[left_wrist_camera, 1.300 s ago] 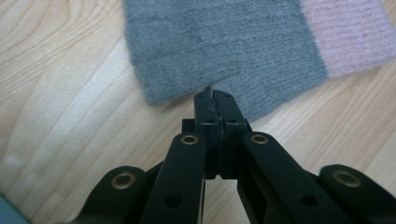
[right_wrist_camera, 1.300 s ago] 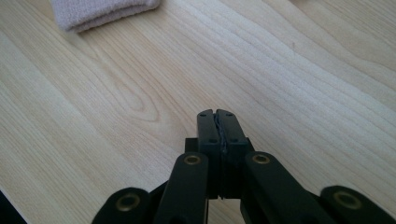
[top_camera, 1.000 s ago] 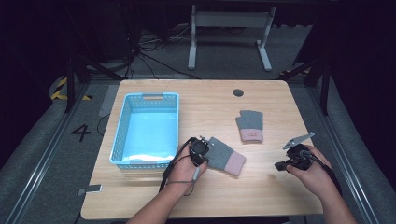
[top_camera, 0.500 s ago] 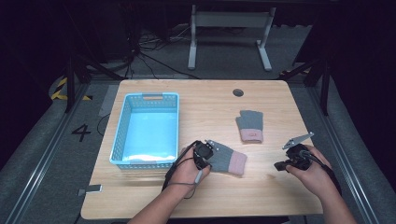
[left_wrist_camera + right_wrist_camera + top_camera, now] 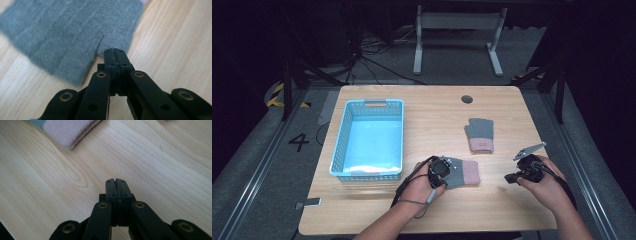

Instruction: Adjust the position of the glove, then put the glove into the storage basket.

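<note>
1. Lying flat on the tabletop (image 5: 432, 120) near its front edge: a grey knit glove with a pink cuff (image 5: 460, 172), just right of the blue basket (image 5: 368, 137); a second matching glove (image 5: 479, 135) resting well apart, farther back.
2. Hovering at the near glove's thumb edge: the left gripper (image 5: 115, 53), jaws pressed together with nothing between them (tips just touching the knit, by the look of it).
3. Resting over bare wood: the right gripper (image 5: 116, 183), jaws likewise closed and empty.
4. Likely handling light, soft and floppy, sagging when lifted; pinching the thicker cuff or a bunched fold probably holding best.
</note>
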A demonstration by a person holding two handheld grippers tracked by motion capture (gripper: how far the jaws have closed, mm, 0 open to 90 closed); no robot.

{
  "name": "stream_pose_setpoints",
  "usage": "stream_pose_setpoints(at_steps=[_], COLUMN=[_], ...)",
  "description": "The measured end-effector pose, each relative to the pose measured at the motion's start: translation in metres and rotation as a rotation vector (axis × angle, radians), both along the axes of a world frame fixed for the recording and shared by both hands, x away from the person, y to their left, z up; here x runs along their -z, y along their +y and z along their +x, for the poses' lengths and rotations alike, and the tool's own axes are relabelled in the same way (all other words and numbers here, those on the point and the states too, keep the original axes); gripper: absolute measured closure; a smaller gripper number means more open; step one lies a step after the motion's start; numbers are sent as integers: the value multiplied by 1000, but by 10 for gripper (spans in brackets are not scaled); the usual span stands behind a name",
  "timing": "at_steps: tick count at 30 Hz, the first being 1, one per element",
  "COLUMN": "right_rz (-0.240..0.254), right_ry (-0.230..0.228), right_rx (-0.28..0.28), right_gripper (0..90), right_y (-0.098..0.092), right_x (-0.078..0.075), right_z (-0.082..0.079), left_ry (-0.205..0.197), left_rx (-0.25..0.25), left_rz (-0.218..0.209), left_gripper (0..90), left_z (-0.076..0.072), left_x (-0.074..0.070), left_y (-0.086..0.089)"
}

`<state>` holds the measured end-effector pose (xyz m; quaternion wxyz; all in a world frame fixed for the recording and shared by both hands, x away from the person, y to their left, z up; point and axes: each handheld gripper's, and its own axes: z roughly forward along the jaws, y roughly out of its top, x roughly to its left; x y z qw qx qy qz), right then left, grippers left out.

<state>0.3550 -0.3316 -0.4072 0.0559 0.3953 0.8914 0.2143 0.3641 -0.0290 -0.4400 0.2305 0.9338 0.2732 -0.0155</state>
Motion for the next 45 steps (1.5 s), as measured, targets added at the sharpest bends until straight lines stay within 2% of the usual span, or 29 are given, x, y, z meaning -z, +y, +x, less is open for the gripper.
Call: stream_pose_setpoints(at_steps=[5, 10, 15, 21, 27, 32, 39, 45], right_rz=[-1, 1, 5, 13, 14, 23, 28, 57], right_ry=[2, 2, -8, -30, -34, -39, -45, -57], right_rx=[-1, 1, 8, 32, 35, 37, 24, -17], right_gripper=[900, 900, 900, 900, 900, 900, 900, 900], right_y=[0, 0, -1, -5, -5, -5, -1, 14], right_x=[0, 0, -2, -4, -4, -4, -7, -15], right_z=[0, 0, -1, 0, 0, 0, 2, 10], left_ry=[3, 6, -24, -36, -54, -64, -57, -38], left_rx=[20, -3, 3, -12, -37, -35, -38, -72], left_rz=[1, -15, -49, -75, -83, -81, -89, -95], left_gripper=[897, 884, 794, 714, 711, 713, 704, 672], left_z=[-2, -2, -4, -7, -9, -10, -13, -17], left_x=[-1, -7, -22, -40, -48, -51, -54, -63], left_y=[-2, 4, 10, 20, 26, 27, 29, 42])
